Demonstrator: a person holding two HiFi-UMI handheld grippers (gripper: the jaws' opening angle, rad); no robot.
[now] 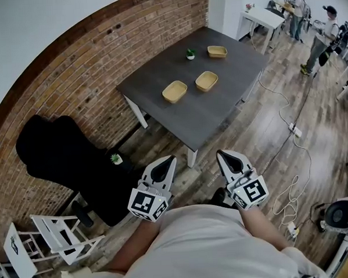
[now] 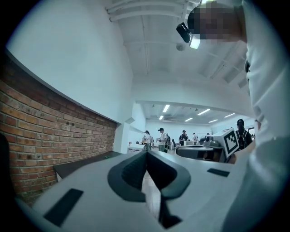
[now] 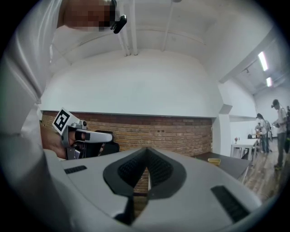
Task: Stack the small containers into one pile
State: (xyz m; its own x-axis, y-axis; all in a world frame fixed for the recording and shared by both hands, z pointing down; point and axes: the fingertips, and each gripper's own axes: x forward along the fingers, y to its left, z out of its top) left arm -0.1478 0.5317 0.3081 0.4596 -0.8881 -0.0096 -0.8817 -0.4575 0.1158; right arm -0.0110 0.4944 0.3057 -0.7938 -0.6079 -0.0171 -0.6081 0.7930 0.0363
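Observation:
Three shallow tan containers lie apart on a dark grey table point(image 1: 219, 104): one at the near left point(image 1: 174, 91), one in the middle point(image 1: 206, 80), one at the far right point(image 1: 217, 51). Both grippers are held close to the person's body, well short of the table. My left gripper point(image 1: 168, 160) is shut with nothing in it, its jaw tips point(image 2: 146, 153) meeting. My right gripper point(image 1: 222, 154) is also shut and empty, tips point(image 3: 147, 150) together. One container point(image 3: 214, 161) shows on the table in the right gripper view.
A small potted plant point(image 1: 190, 54) stands on the table's far side. A black chair point(image 1: 64, 156) and a white folding rack point(image 1: 57, 234) sit left along the brick wall. Cables point(image 1: 290, 129) run across the wooden floor. People point(image 1: 323, 37) stand at far desks.

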